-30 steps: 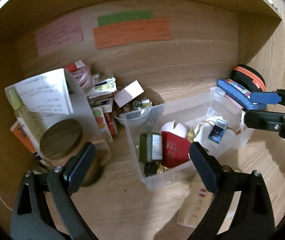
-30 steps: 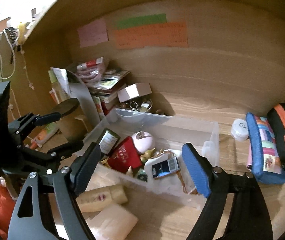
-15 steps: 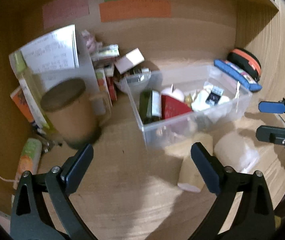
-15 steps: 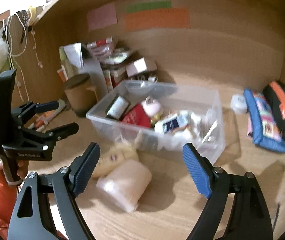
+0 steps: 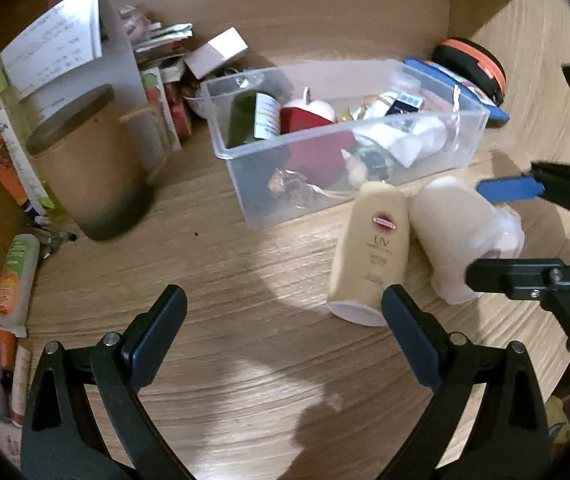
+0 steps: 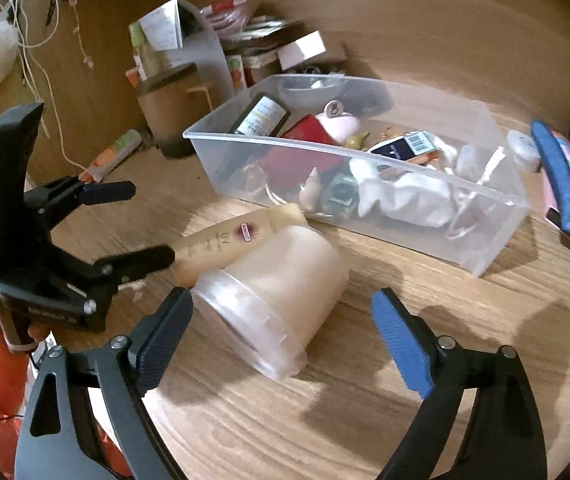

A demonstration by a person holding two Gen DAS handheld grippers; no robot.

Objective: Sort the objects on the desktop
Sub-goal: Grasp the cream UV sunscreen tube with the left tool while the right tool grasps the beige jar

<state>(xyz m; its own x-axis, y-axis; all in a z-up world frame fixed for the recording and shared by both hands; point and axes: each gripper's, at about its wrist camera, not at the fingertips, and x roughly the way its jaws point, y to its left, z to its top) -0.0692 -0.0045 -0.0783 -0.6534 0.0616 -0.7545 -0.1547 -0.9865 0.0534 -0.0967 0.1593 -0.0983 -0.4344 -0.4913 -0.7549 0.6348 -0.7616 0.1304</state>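
Note:
A clear plastic bin [image 5: 245,184] holds several small items and stands on the wooden desk; it also shows in the right wrist view [image 6: 485,248]. In front of it lie a cream UV lotion tube [image 5: 369,252] and a frosted plastic jar [image 5: 453,232] on its side; both show in the right wrist view, the tube [image 6: 229,236] and the jar [image 6: 277,292]. My left gripper [image 5: 285,340] is open and empty, above bare desk left of the tube. My right gripper [image 6: 285,340] is open, with the jar's mouth lying between its fingers.
A tan lidded mug [image 5: 85,168] stands at the left, with papers and boxes [image 5: 165,64] stacked behind it. A blue pencil case [image 6: 569,192] and an orange-trimmed black pouch [image 5: 473,64] lie right of the bin. An orange tube [image 5: 17,276] lies at the far left.
Both grippers have pulled back from the bin and lowered toward the desk. The tube and jar now lie close in front of them. Both stay open.

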